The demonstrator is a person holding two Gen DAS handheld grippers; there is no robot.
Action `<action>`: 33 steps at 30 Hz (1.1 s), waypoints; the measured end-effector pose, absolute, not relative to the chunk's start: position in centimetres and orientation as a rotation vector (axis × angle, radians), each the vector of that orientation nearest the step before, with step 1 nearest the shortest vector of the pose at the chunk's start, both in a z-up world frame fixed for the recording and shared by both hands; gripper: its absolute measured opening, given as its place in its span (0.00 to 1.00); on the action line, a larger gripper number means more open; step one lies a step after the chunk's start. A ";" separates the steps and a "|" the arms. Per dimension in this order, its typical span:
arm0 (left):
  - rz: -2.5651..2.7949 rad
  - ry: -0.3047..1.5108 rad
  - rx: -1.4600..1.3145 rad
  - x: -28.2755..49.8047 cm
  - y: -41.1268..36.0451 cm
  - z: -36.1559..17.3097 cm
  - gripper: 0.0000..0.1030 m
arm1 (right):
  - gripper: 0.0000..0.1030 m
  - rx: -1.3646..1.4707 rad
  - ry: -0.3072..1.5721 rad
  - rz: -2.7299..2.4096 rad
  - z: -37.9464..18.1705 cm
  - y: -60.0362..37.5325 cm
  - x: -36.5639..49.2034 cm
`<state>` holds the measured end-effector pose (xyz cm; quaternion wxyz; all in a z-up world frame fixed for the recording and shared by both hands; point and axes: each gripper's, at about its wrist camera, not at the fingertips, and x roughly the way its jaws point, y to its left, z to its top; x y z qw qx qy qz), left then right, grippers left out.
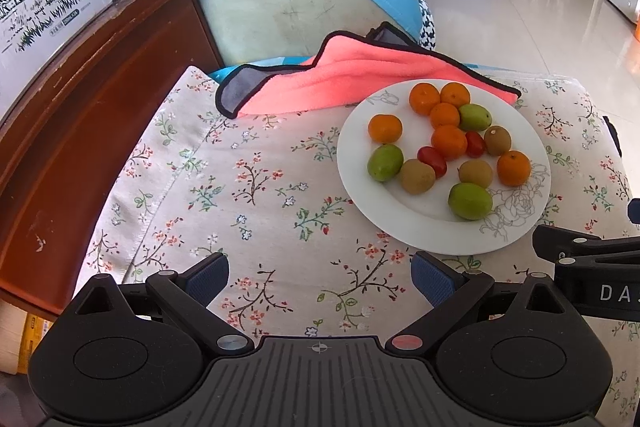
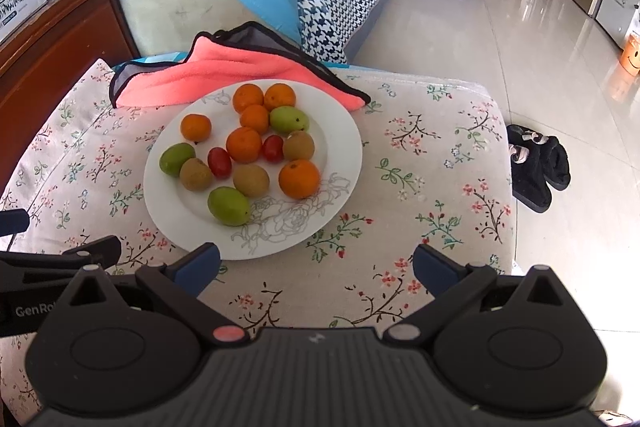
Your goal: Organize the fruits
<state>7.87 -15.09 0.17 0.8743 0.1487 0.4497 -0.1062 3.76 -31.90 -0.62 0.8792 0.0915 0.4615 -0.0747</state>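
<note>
A white plate (image 2: 344, 163) with a line-drawn rose on its rim is set on a surface covered by a floral cloth (image 2: 420, 187). On the plate, mixed together, are seen six oranges (image 2: 299, 179), three green fruits (image 2: 229, 206), three brown kiwis (image 2: 251, 180) and two red tomatoes (image 2: 219, 163); several touch one another near the middle. A pink towel (image 2: 224, 75) with a dark border is laid just behind the plate, its edge tucked under the far rim. The left tongs (image 1: 320, 277) are held released above the bare cloth, to the left of the plate, grasping nothing. The right tongs (image 2: 318, 267) are likewise spread wide and empty, at the plate's near rim. Black slippers (image 2: 536, 163) are seen on the floor to the right.
</note>
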 end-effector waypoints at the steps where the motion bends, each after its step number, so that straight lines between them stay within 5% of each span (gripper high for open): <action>1: -0.221 0.939 0.311 7.9 -15.1 0.2 0.96 | 0.99 0.191 0.961 -0.157 -0.6 -31.9 3.8; 33: -0.226 0.923 0.362 5.1 -13.0 -0.5 0.96 | 0.99 0.191 0.923 -0.057 -2.1 -30.5 1.7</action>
